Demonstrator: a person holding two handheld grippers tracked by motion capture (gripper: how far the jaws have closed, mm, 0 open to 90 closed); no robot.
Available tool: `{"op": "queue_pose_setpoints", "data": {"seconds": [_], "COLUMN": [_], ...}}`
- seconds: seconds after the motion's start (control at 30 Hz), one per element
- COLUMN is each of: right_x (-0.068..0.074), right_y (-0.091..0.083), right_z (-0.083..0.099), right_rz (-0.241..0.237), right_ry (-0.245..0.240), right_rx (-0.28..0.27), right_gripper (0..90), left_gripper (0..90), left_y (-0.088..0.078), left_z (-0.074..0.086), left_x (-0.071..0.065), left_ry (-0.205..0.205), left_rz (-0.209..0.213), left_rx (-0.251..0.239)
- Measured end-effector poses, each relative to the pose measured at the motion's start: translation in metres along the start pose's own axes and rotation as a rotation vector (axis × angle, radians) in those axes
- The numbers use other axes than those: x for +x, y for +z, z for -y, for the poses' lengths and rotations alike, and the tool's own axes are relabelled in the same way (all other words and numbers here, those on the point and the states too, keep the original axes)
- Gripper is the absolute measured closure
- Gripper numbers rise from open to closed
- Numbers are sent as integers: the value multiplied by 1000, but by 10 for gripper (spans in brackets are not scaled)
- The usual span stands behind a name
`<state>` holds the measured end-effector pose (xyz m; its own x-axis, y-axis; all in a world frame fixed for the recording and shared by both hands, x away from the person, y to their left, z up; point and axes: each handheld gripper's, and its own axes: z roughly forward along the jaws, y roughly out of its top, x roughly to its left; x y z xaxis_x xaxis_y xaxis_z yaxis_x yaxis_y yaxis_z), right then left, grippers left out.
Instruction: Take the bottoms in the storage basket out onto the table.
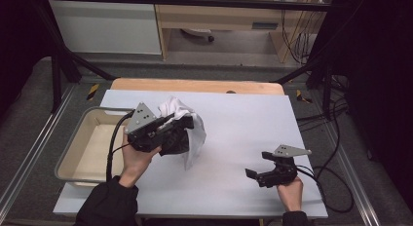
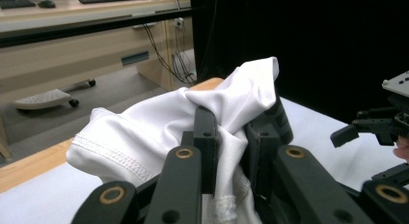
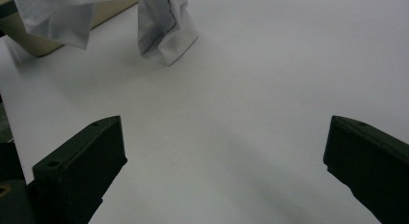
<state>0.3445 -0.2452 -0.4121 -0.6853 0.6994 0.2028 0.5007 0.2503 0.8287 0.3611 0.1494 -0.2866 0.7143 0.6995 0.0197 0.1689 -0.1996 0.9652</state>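
Clamping a crumpled white cloth (image 1: 187, 123) with a stitched hem, left tongs (image 1: 187, 122) near the worktop's (image 1: 243, 123) left edge, right tongs (image 1: 258, 167) gaping, empty.

White garment (image 1: 187, 120), crumpled, stitched hem, pinched and lifted, one end hanging to table

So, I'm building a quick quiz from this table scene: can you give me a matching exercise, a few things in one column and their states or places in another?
Things:
1. left gripper
2. right gripper
3. white cloth
4. beige tray

States or places:
A. at the table's left edge
B. jaws wide apart, nothing between them
C. pinched, hanging down toward the table
D. shut on fabric

Pairs: 1-D, 2-B, 3-C, 4-A
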Motion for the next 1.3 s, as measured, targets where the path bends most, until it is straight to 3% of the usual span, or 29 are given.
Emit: {"op": "queue_pose_setpoints", "data": {"seconds": [0.8,1.3], "right_x": [0,0], "right_y": [0,0], "right_z": [0,0], "right_rz": [0,0], "right_ry": [-3,-3], "right_rx": [-1,1], "right_gripper": [17,17], "left_gripper": [772,770], "left_y": [34,51], "left_z": [20,32], "left_x": [-15,-20], "left_ry": [25,24], "left_rz": [37,47], "left_rx": [143,198]}}
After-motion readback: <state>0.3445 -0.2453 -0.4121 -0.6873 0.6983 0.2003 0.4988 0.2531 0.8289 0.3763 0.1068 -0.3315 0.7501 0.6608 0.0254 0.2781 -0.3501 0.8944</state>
